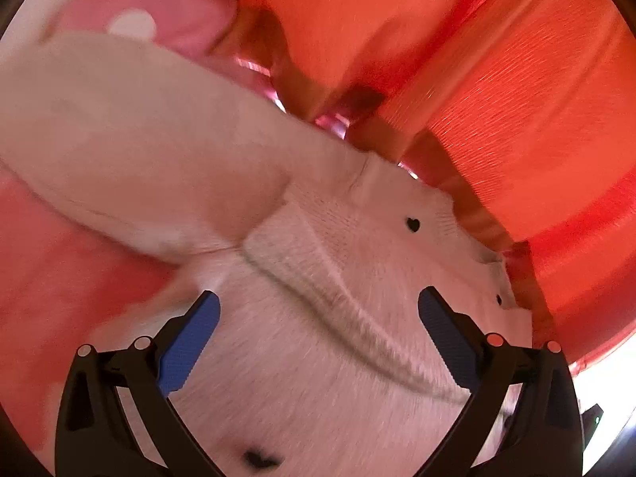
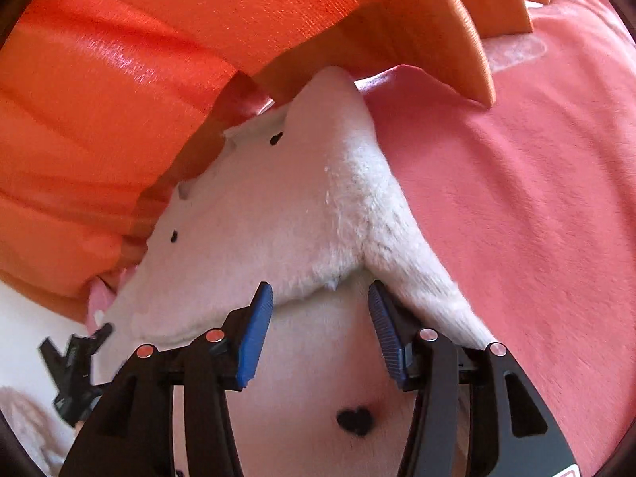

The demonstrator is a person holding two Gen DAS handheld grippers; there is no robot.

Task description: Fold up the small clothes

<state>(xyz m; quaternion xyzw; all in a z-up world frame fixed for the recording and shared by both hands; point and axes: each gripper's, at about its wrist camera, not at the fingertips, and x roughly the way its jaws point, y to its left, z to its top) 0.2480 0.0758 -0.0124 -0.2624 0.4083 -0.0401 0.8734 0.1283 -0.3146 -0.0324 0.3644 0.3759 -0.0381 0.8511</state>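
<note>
A small white fluffy garment with black heart dots [image 1: 338,246] lies on a pink blanket [image 1: 51,278], a ribbed band running across it. My left gripper [image 1: 318,302] is open just above it, blue pads wide apart, nothing between them. In the right wrist view the same white garment [image 2: 286,214] lies with a folded fuzzy edge. My right gripper [image 2: 320,298] is open right at that edge, pads either side of a notch in the fabric, not closed on it. The left gripper [image 2: 75,373] shows at the lower left there.
An orange cushion or bedding [image 1: 497,99] rises behind the garment and fills the far side in both views [image 2: 139,79]. A pink item with a white dot [image 1: 159,16] lies at top left. The pink blanket [image 2: 536,218] spreads to the right.
</note>
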